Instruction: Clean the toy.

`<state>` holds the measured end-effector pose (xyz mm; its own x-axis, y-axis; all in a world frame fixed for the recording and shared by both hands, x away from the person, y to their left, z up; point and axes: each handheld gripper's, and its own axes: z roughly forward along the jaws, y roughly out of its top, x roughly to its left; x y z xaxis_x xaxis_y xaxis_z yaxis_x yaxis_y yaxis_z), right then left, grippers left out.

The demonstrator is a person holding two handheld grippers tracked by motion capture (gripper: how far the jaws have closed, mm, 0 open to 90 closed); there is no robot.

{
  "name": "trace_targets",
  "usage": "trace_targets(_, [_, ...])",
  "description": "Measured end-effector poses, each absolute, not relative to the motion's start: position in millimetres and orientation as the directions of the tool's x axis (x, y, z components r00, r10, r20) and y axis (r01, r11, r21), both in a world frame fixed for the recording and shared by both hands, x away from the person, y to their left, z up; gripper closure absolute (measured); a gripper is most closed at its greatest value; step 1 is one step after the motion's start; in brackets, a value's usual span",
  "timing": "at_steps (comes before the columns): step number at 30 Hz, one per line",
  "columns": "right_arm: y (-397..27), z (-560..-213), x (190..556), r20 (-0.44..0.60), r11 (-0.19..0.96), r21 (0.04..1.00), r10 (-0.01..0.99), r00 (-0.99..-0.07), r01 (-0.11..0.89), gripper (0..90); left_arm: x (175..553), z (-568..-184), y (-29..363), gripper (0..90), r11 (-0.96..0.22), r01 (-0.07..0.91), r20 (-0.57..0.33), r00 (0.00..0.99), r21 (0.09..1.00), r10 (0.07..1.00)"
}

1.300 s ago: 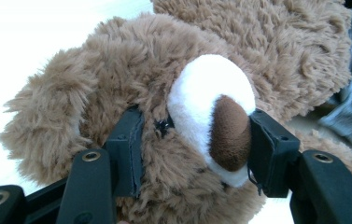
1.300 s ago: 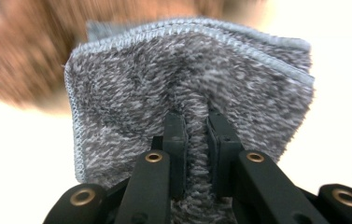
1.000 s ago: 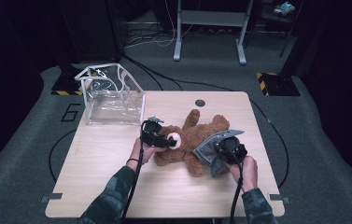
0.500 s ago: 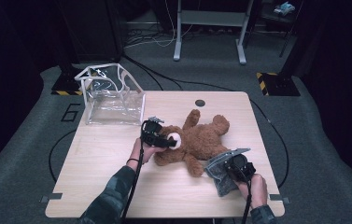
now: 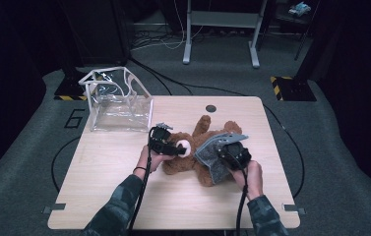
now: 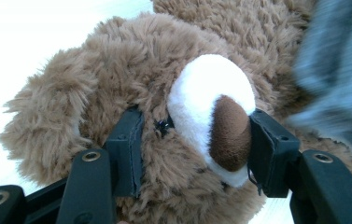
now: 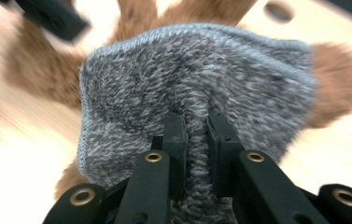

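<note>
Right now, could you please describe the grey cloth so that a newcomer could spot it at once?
On the wooden table, find the brown teddy bear lying near the middle. The grey cloth is draped over its body, pinched in the right gripper; it is the lone grey, fuzzy, stitched-edge piece.

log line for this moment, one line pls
left gripper: shut on teddy bear head | right gripper: shut on grey cloth, over bear's body | clear box: far left of table
</note>
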<state>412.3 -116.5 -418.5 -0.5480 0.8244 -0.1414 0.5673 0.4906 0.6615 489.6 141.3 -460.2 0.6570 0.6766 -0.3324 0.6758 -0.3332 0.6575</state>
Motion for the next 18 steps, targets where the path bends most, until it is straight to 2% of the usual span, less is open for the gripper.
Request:
trace_targets(8, [-110.3,-459.8,404.1,-0.16,0.544,0.592,0.802,-0.575,0.595,80.8,489.9,-460.9,141.4,44.4,-0.346,0.67,-0.328,0.668,0.657,0.668])
trace_targets(14, [-114.9,-496.7,401.5,-0.12,0.542,0.525,0.81,-0.574,0.656,80.8,489.7,-461.4,141.8,44.4,-0.334,0.676,-0.339,0.66,0.657,0.67])
trace_targets(18, [-118.0,-494.8,400.2,-0.097,0.525,0.538,0.816,-0.57,0.659,80.5,489.4,-460.7,141.7,44.4,-0.341,0.674,-0.332,0.662,0.655,0.672])
